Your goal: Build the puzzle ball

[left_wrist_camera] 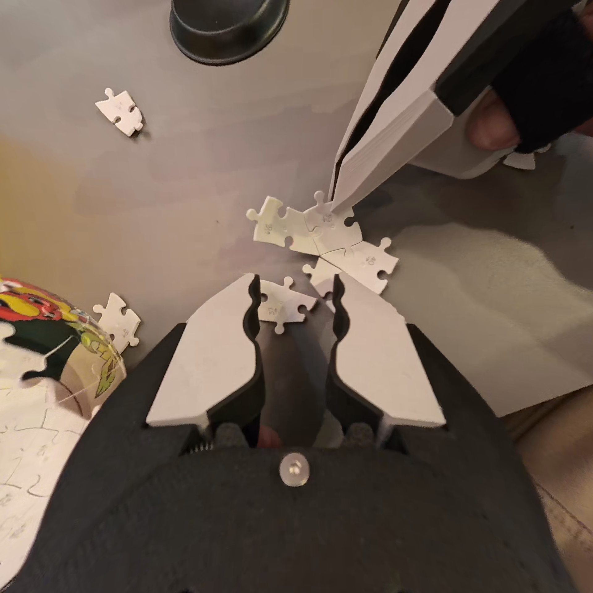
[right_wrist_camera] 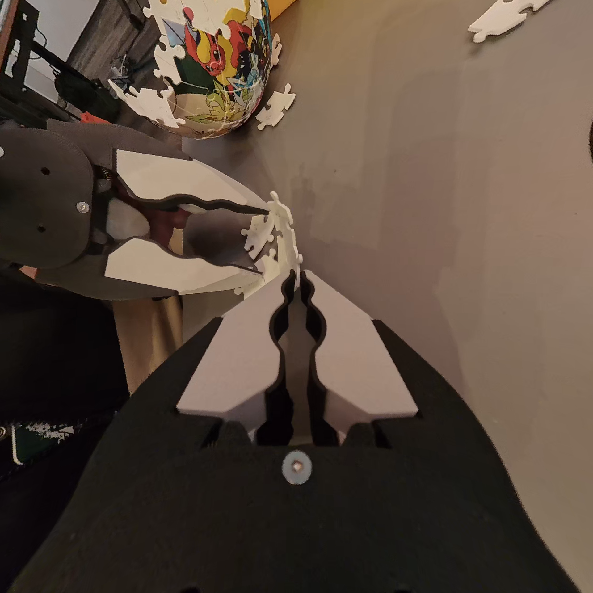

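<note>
Several white puzzle pieces joined in a curved cluster (left_wrist_camera: 324, 234) lie face down on the grey table (left_wrist_camera: 192, 199). My right gripper (left_wrist_camera: 334, 202) comes in from the upper right, shut, with its tips pressed on one cluster piece. In its own view the right gripper (right_wrist_camera: 298, 273) has its tips together against the cluster (right_wrist_camera: 284, 218). My left gripper (left_wrist_camera: 295, 282) is open just in front of the cluster, with a loose piece (left_wrist_camera: 285, 308) lying between its fingertips. It shows open in the right wrist view (right_wrist_camera: 263, 243). The partly built colourful puzzle ball (left_wrist_camera: 48, 337) (right_wrist_camera: 218, 64) stands to the left.
Loose white pieces lie at the far left (left_wrist_camera: 120, 110), beside the ball (left_wrist_camera: 120, 321) (right_wrist_camera: 277, 106) and farther off (right_wrist_camera: 500, 16). A black round object (left_wrist_camera: 227, 29) stands at the back. A gloved hand (left_wrist_camera: 545, 80) holds the right gripper. The table edge (left_wrist_camera: 545, 401) is near on the right. There is about 4 cm between the tips of the two grippers.
</note>
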A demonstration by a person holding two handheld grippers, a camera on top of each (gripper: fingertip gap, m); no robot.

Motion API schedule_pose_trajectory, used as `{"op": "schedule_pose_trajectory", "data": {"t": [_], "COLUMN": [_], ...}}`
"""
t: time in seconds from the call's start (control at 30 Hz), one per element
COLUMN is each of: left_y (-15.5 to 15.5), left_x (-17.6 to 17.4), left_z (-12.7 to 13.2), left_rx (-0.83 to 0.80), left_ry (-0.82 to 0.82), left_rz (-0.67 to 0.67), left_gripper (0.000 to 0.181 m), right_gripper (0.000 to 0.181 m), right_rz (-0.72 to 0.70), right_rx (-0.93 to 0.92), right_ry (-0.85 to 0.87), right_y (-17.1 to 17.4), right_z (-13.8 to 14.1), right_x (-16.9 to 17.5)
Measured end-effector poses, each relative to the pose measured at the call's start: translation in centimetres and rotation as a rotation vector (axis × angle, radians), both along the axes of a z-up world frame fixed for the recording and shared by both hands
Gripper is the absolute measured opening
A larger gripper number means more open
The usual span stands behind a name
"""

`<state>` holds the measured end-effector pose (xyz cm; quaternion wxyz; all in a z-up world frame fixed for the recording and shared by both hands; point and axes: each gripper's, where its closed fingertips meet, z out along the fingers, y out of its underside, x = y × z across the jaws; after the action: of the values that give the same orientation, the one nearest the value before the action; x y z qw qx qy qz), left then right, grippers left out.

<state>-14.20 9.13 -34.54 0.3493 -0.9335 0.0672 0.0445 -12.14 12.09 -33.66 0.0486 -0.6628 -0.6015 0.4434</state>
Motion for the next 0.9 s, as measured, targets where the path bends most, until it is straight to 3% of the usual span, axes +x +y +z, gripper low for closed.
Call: {"op": "schedule_pose_trajectory", "data": {"t": [0.3, 0.5, 0.9], "left_y": [0.1, -0.1, -0.2], "left_x": [0.1, 0.2, 0.2], "left_z": [-0.3, -0.6, -0.5], "left_rx": [-0.002, -0.013, -0.019], "left_ry": [-0.022, -0.124, -0.07], "left_rz": [0.0, 0.041, 0.028], "left_gripper": [0.046, 0.044, 0.043], "right_gripper": [0.002, 0.002, 0.002], "right_rz": [-0.001, 0.001, 0.008], "right_rx": [0.003, 0.003, 0.032], "right_ry": [-0.005, -0.006, -0.009], "right_y": [0.0, 0.0, -0.1], "right_z": [-0.1, -0.1, 0.0], "right_x": [0.0, 0.1, 0.2]}}
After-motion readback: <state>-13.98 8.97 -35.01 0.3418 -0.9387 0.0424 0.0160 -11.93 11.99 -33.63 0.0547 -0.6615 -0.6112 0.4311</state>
